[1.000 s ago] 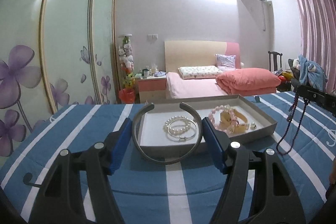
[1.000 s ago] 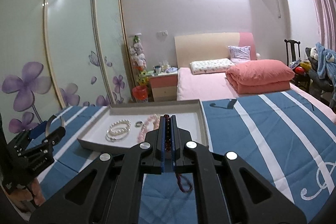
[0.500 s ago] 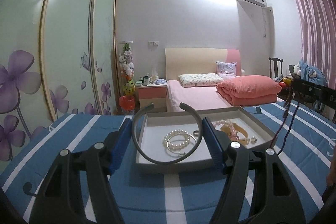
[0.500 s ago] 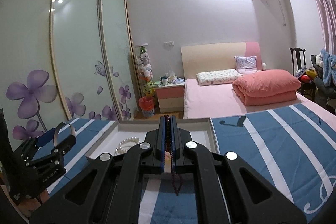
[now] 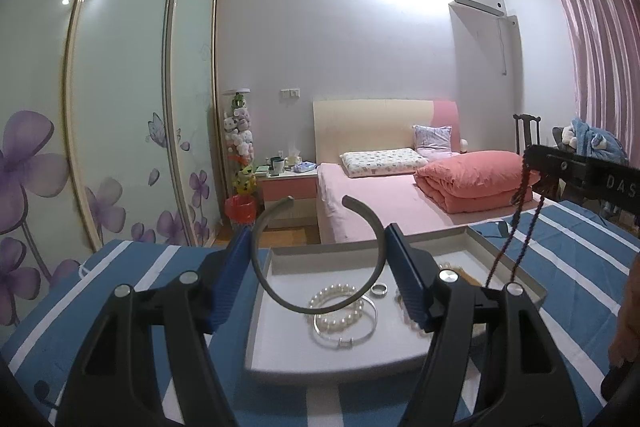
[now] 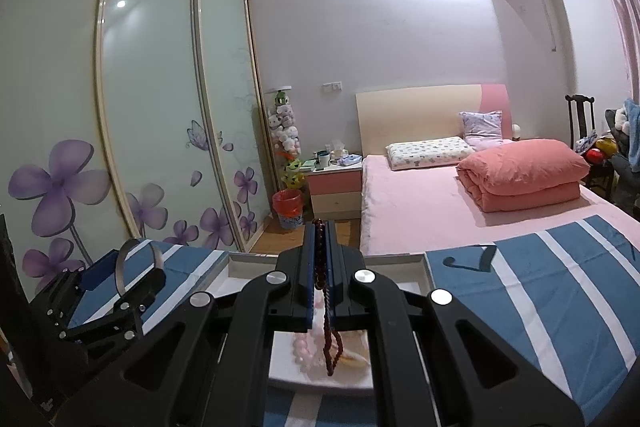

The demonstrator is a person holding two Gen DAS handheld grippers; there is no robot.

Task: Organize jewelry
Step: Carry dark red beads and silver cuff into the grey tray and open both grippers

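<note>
Holding both pieces up over the tray [image 5: 404,363] makes sense, since that shallow white tray on the striped blue cloth [image 5: 120,267] is where the jewelry is being gathered. Your left gripper [image 5: 316,255] has its blue pads pressed against the outer sides of the grey open bangle [image 5: 280,297], so the hoop sits flat between the fingers with its gap pointing away from you, above the near-left part of the tray. That squeeze across the width is what keeps such a thin ring from rotating. Your right gripper [image 6: 320,267] is clamped tight on the dark red bead strand [image 6: 331,343], which hangs slack below the jaws, over the right side of the tray. Hanging free keeps it from tangling. Inside the tray lie a pearl bracelet [image 5: 340,311], a thin silver bangle [image 5: 360,331], a small ring [image 5: 379,289] and pale pink beads [image 6: 306,349]; I judge both held pieces are meant to join them.
</note>
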